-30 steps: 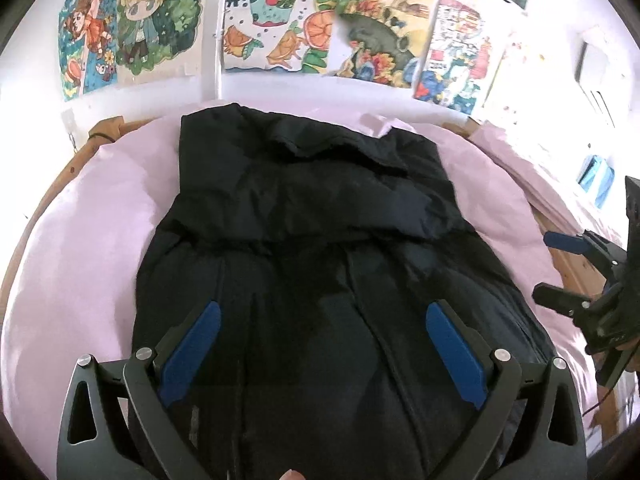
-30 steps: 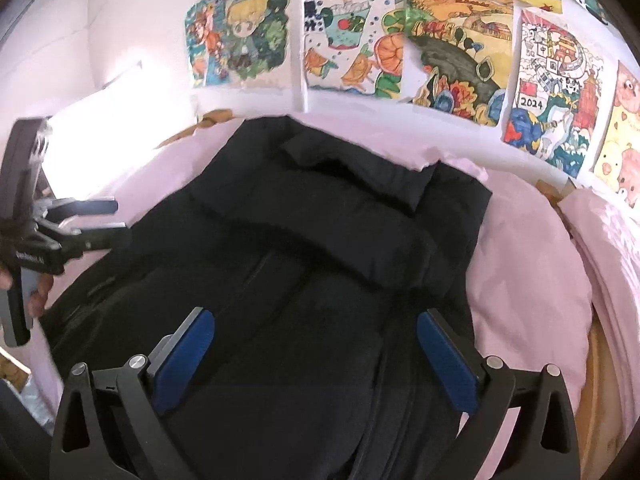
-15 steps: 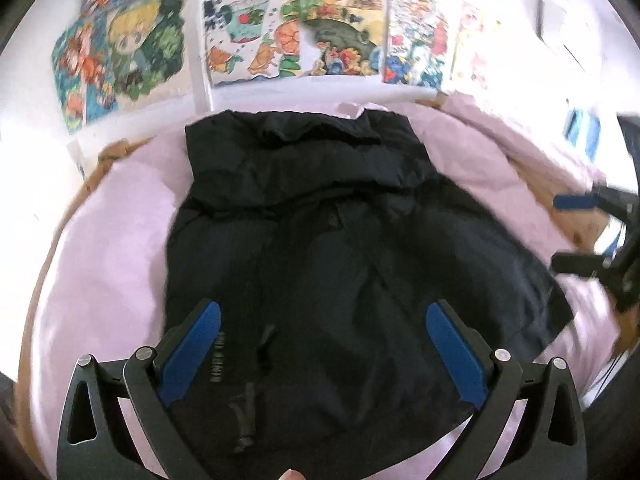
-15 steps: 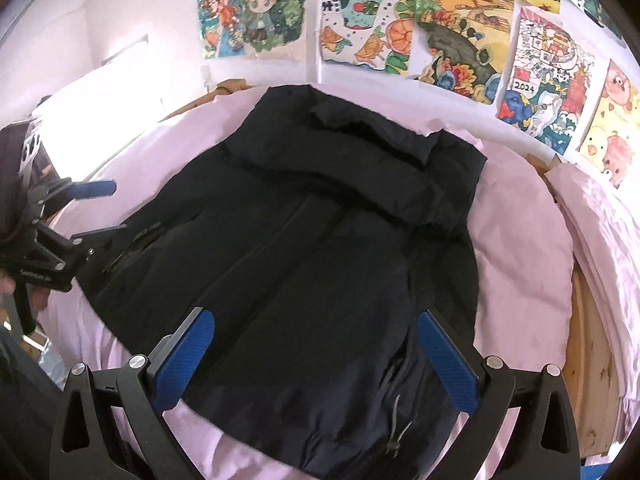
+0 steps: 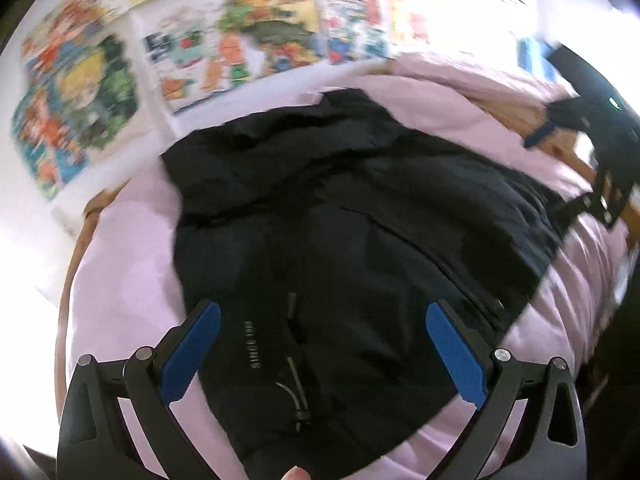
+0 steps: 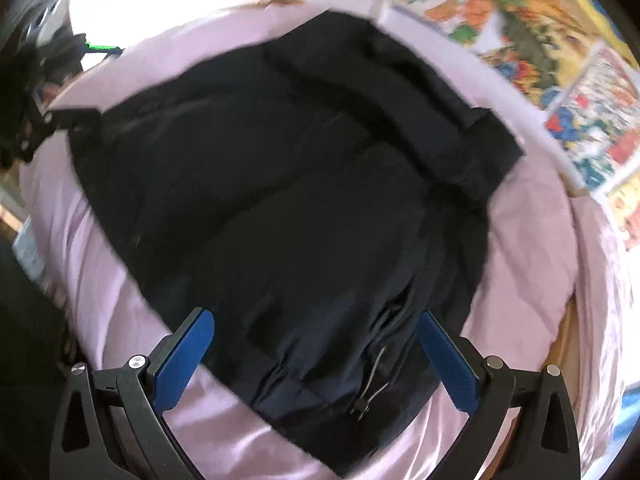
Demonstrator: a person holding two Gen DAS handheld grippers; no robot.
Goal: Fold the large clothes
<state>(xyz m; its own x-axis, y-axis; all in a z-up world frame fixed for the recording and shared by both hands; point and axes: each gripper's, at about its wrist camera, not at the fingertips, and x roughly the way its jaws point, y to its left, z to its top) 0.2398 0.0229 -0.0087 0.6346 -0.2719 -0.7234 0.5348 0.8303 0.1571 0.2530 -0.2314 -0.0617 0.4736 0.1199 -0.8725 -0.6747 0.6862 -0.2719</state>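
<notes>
We see the black jacket (image 5: pixel 352 248) spread flat on the pink-sheeted bed (image 5: pixel 132 240), lying straight ahead of and below both tools, its hem end nearest us and its collar end farthest. A drawcord (image 6: pixel 372 384) lies at the hem, just ahead of the right hand-held gripper (image 6: pixel 316 356) and nearer its right finger. Our left hand-held gripper (image 5: pixel 322 344) hangs over the hem with its blue pads (image 5: pixel 190 350) spread wide, holding nothing; small pale lettering on the cloth shows just ahead of its left pad. The right hand-held gripper is likewise wide open and empty above the fabric. Beyond the jacket, past the far edge of the bed, colourful posters (image 5: pixel 256 40) cover the white wall; both views are motion-blurred.
</notes>
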